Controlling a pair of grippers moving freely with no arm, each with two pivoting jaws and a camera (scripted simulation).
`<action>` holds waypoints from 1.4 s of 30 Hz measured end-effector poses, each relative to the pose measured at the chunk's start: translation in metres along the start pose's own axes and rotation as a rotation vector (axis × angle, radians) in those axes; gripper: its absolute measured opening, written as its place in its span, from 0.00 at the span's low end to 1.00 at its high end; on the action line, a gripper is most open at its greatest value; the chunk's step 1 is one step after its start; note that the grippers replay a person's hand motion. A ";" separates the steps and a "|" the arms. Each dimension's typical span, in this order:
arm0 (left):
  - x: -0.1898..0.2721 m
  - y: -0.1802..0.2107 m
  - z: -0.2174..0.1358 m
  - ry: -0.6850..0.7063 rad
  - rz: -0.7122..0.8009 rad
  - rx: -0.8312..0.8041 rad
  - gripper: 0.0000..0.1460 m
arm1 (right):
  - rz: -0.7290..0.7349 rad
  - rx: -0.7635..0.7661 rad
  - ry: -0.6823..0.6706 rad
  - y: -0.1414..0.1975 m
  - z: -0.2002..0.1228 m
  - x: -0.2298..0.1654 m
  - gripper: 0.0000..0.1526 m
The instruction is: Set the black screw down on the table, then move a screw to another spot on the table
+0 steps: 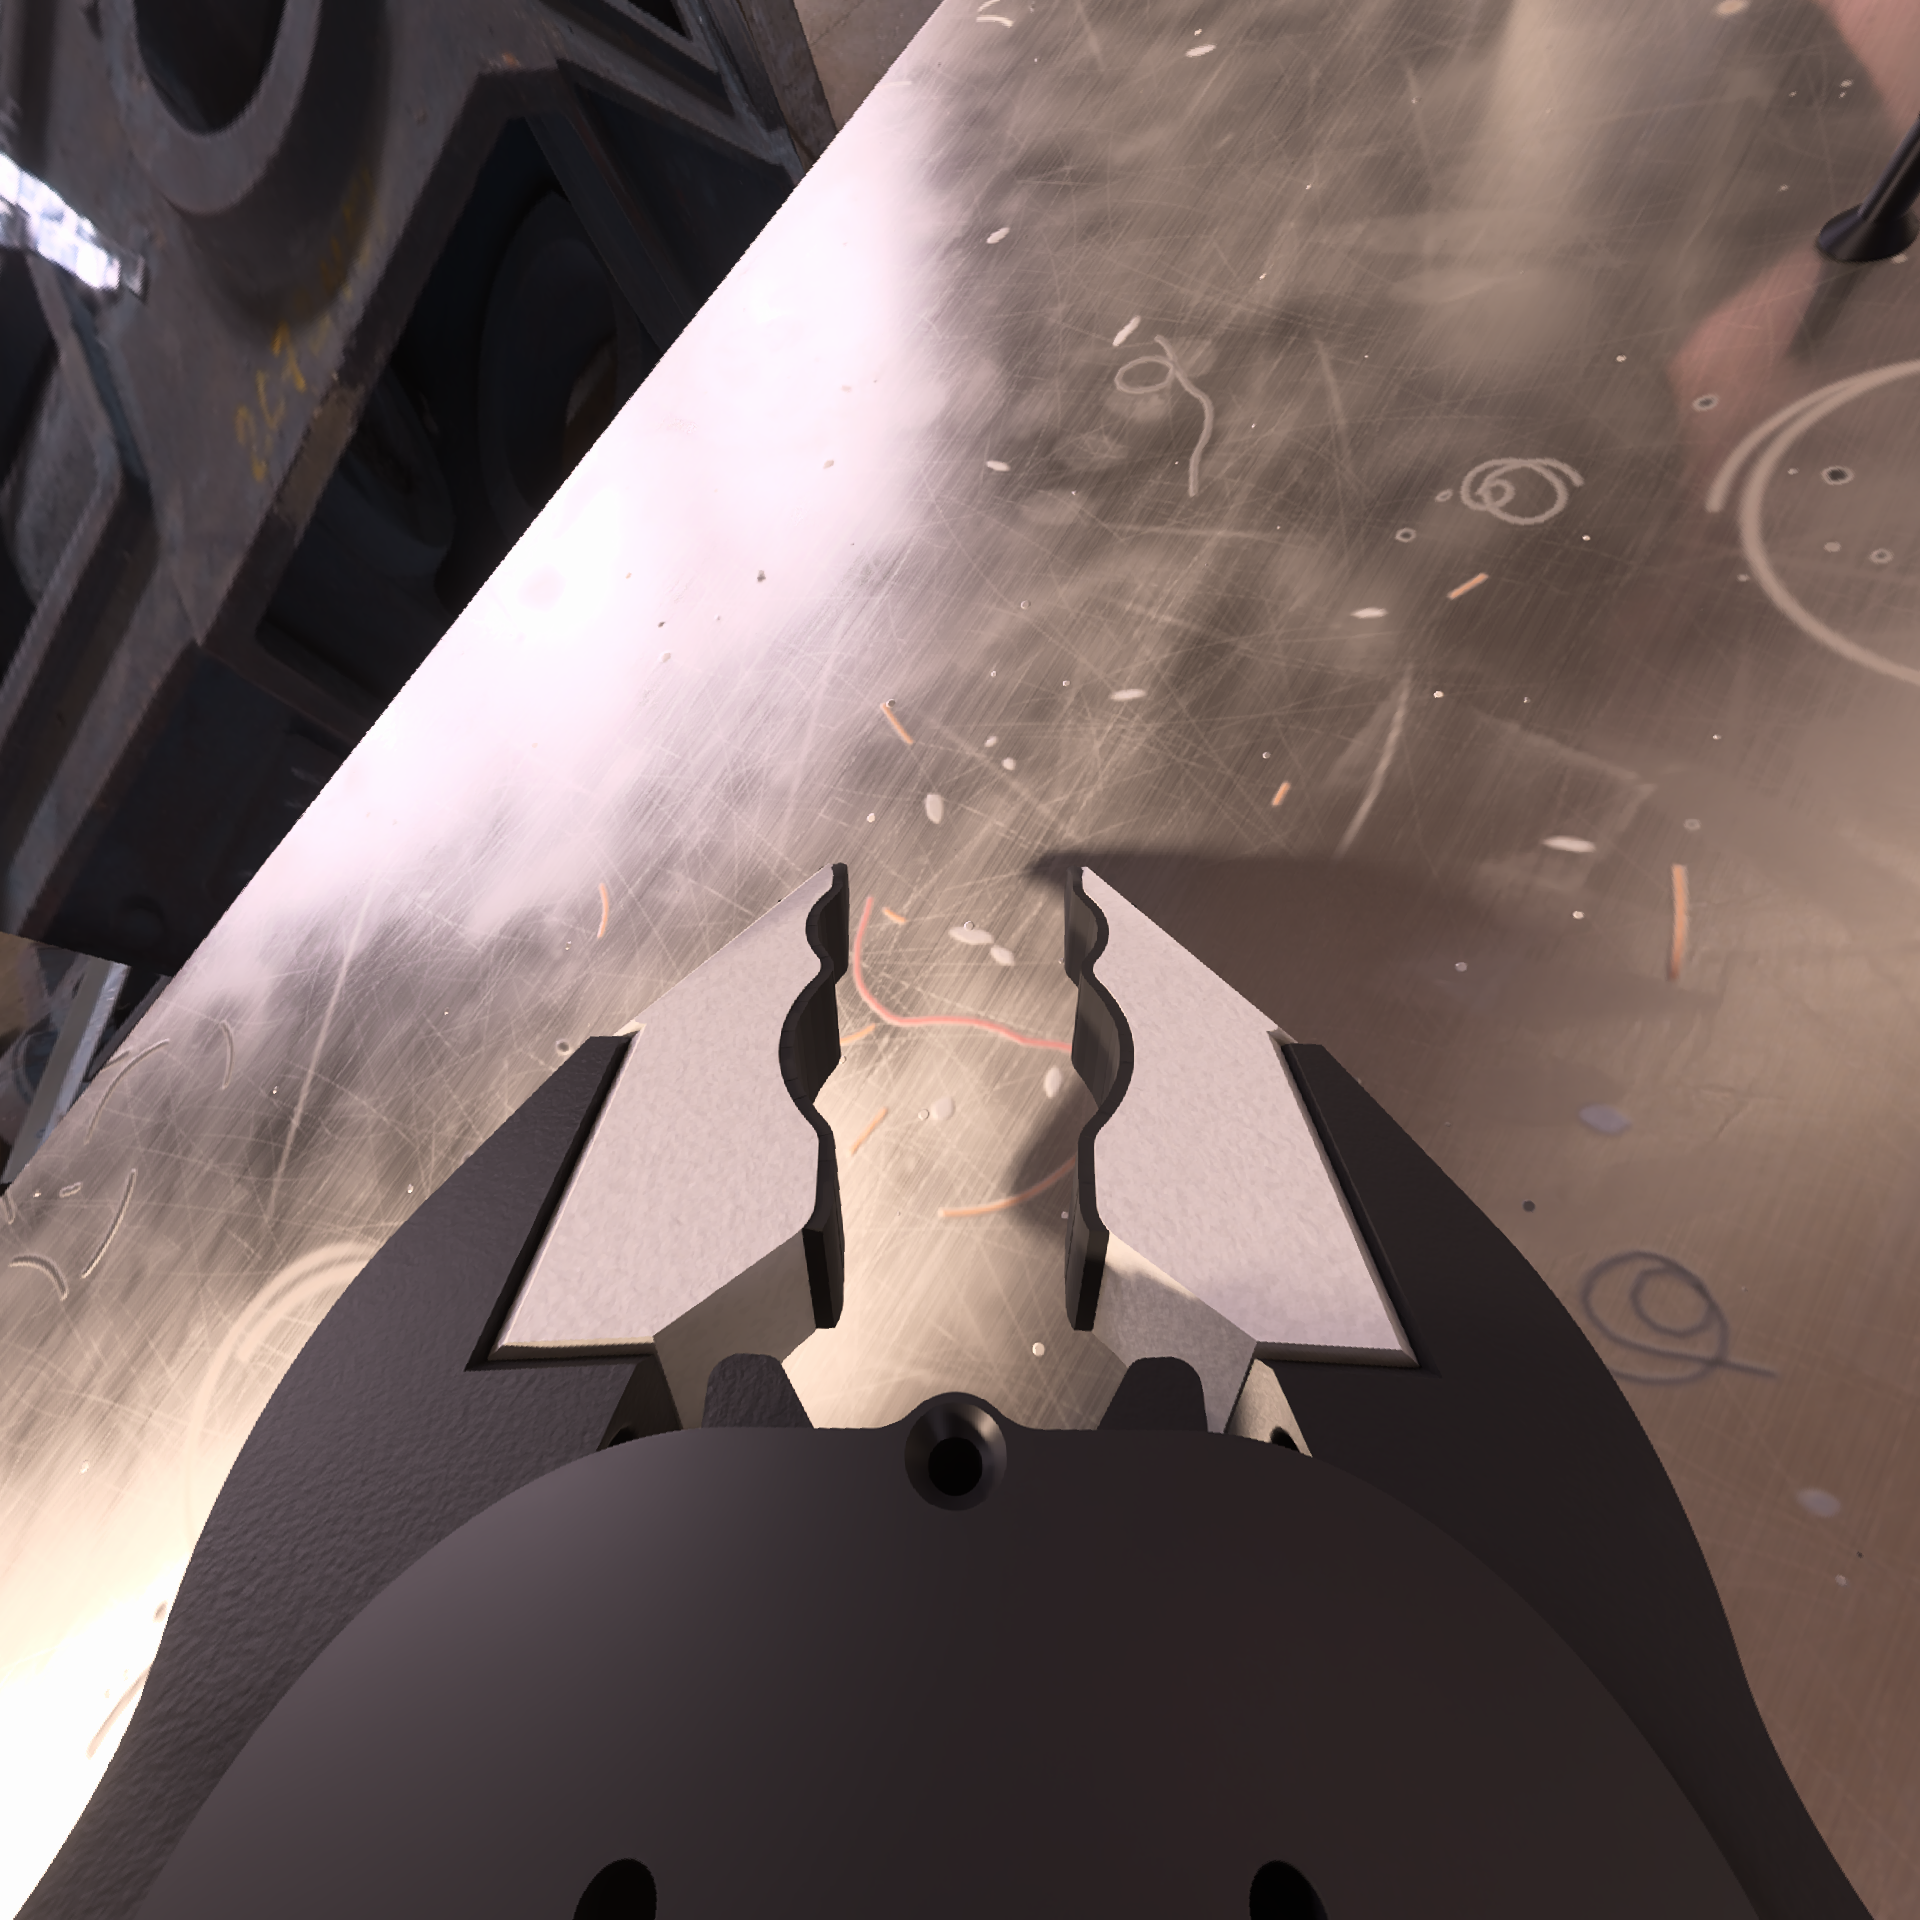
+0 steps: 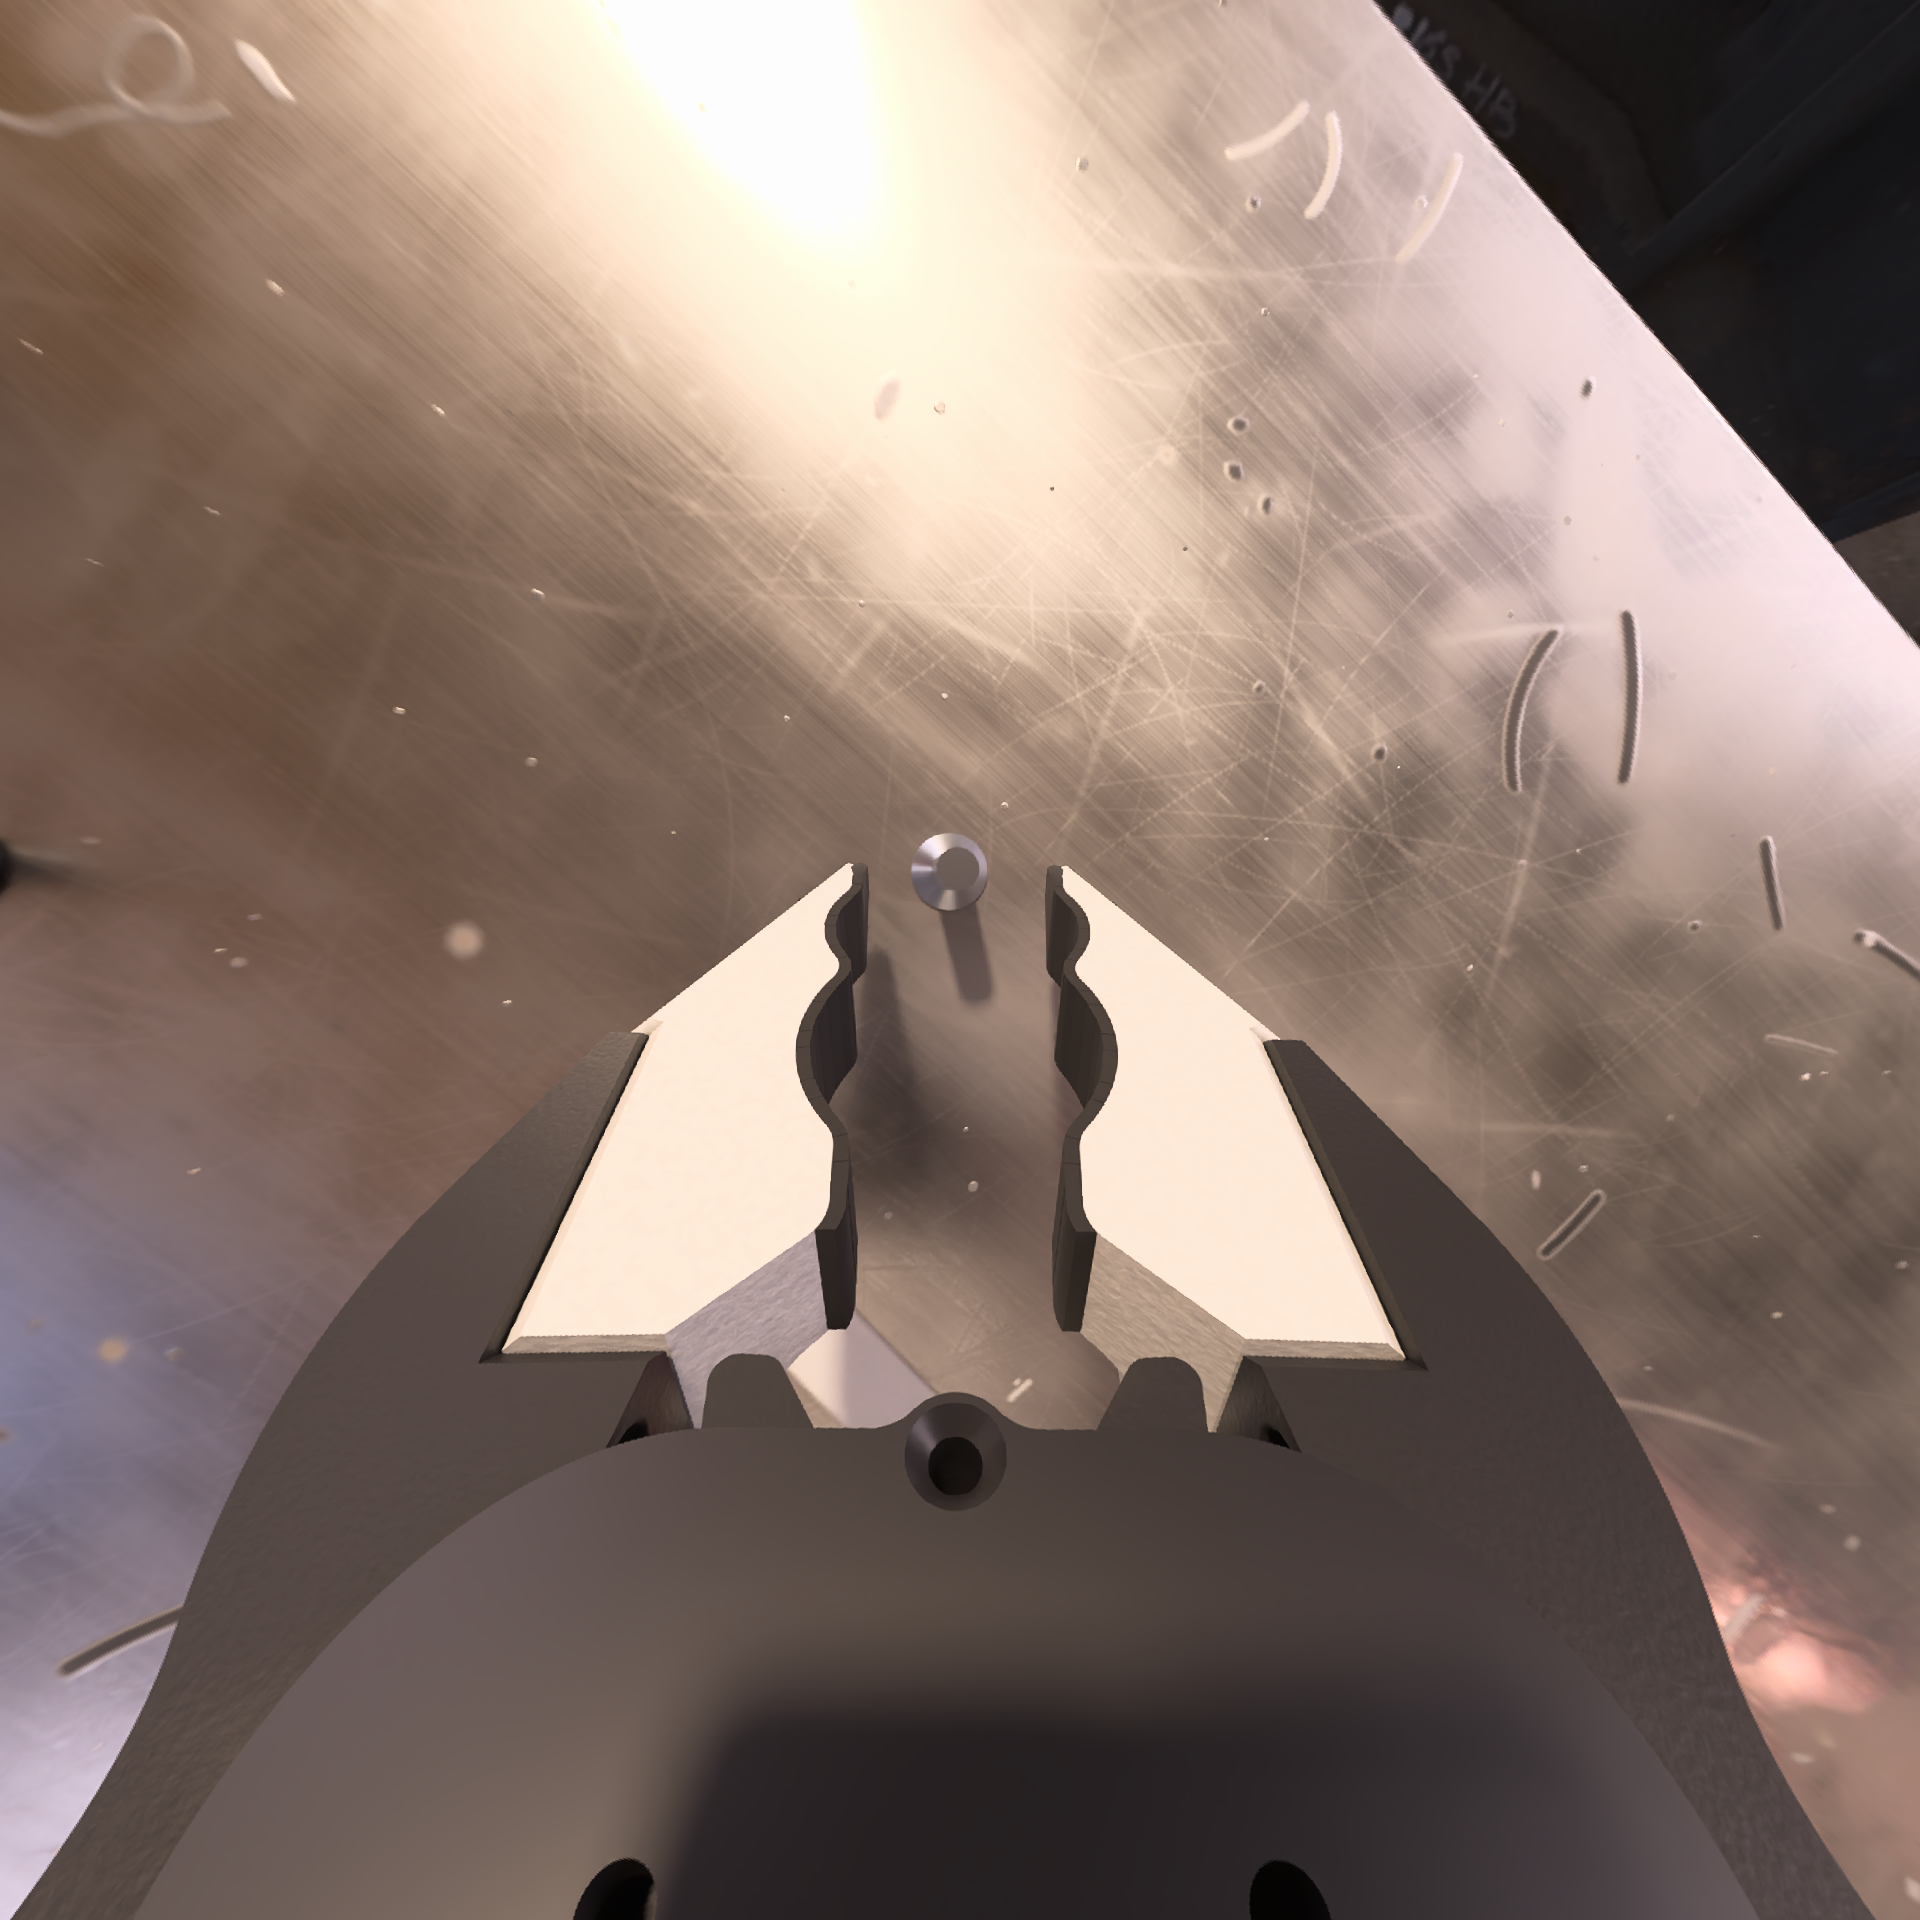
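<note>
Right tongs (image 2: 951,883), spread and empty, hover over a silver screw (image 2: 949,873) standing at 12 o'clock off their tips; left tongs (image 1: 956,883) gape empty, the black screw (image 1: 1870,223) on the scratched table (image 1: 1351,623) at 2 o'clock. A careless pinch could topple the silver screw.

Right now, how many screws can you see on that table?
2. A silver screw stands on the table just ahead of the right fingers. A black screw stands upright far off, cut by the picture's edge.
</note>
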State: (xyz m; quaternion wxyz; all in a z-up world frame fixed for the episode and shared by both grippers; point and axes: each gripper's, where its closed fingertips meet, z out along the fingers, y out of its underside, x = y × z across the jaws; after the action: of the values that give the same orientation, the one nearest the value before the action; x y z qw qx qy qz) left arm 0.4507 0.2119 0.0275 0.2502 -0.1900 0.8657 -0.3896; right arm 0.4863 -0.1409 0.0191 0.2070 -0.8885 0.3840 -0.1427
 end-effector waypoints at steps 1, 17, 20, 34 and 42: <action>0.000 0.000 0.000 0.000 -0.001 0.000 0.28 | -0.017 -0.022 0.018 0.001 0.003 0.001 0.22; -0.004 0.001 0.000 0.009 -0.028 0.000 0.28 | -0.302 -0.013 -0.355 -0.104 0.002 -0.131 0.05; -0.004 0.001 0.001 0.012 -0.032 -0.005 0.28 | -0.379 -0.095 -0.344 -0.114 0.026 -0.146 0.05; -0.002 0.002 0.001 0.003 -0.003 -0.011 0.28 | -0.605 -0.135 -0.265 -0.117 0.050 -0.145 0.05; -0.001 0.002 0.001 -0.002 0.008 -0.011 0.28 | -0.662 -0.139 -0.225 -0.118 0.050 -0.146 0.05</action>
State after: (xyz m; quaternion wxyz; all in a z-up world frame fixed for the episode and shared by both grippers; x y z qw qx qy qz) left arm 0.4522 0.2131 0.0258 0.2515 -0.1882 0.8683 -0.3839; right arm 0.4830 0.0534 0.0178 0.1295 -0.9868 0.0589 -0.0770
